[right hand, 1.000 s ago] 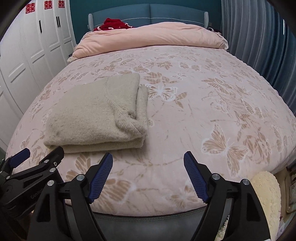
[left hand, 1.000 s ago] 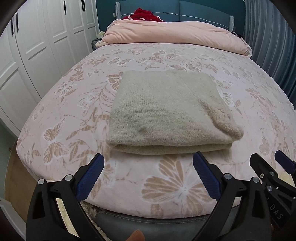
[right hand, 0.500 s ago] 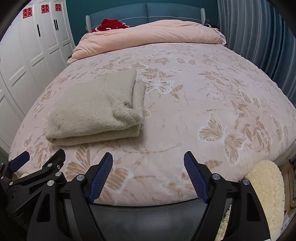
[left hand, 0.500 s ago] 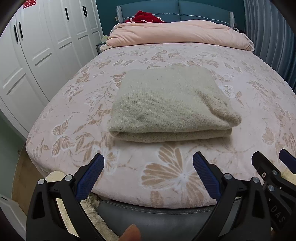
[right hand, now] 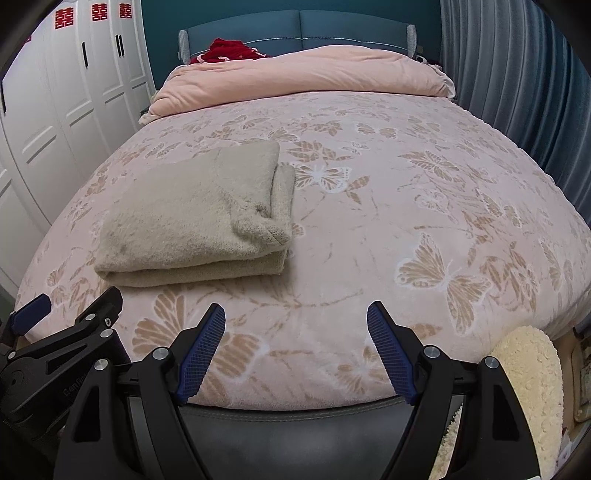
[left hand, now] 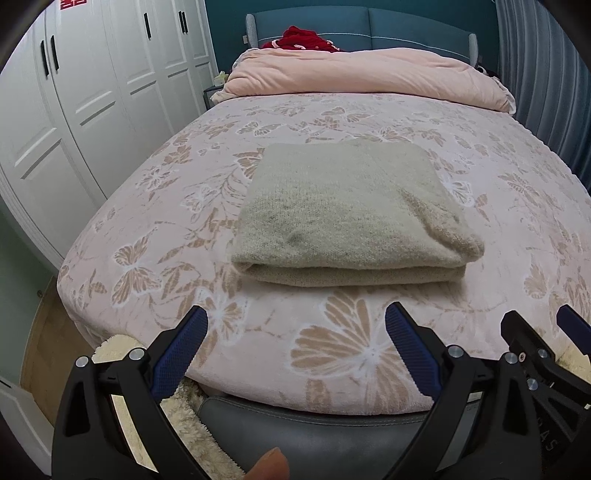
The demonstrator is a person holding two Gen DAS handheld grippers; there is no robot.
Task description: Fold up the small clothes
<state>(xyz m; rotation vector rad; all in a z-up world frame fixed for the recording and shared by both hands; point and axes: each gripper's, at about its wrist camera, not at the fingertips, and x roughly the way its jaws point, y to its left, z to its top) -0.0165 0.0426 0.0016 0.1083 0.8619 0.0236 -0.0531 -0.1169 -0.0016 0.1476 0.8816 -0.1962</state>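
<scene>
Room: bedroom, white wardrobe doors (left hand: 92, 110) on the left, teal wall and padded headboard (right hand: 295, 29) behind, grey curtain (right hand: 517, 74) on the right.
Bed (left hand: 517, 206): pink cover printed with tan butterflies; dark grey base at the foot.
Quilt (left hand: 369, 77): pink, bunched across the head end; red cloth (left hand: 299, 38) behind it.
Sweater (left hand: 347, 218): beige knit, folded to a flat rectangle, lying on the cover near the foot, left of the bed's middle; rolled edge along its right side.
Left gripper (left hand: 295, 347): jaws wide apart, nothing between them, over the foot edge, short of the sweater.
Right gripper (right hand: 295, 347): jaws wide apart, empty, over bare cover to the sweater's right.
Floor: cream fleecy rug (right hand: 532, 373) beside the bed's foot.
</scene>
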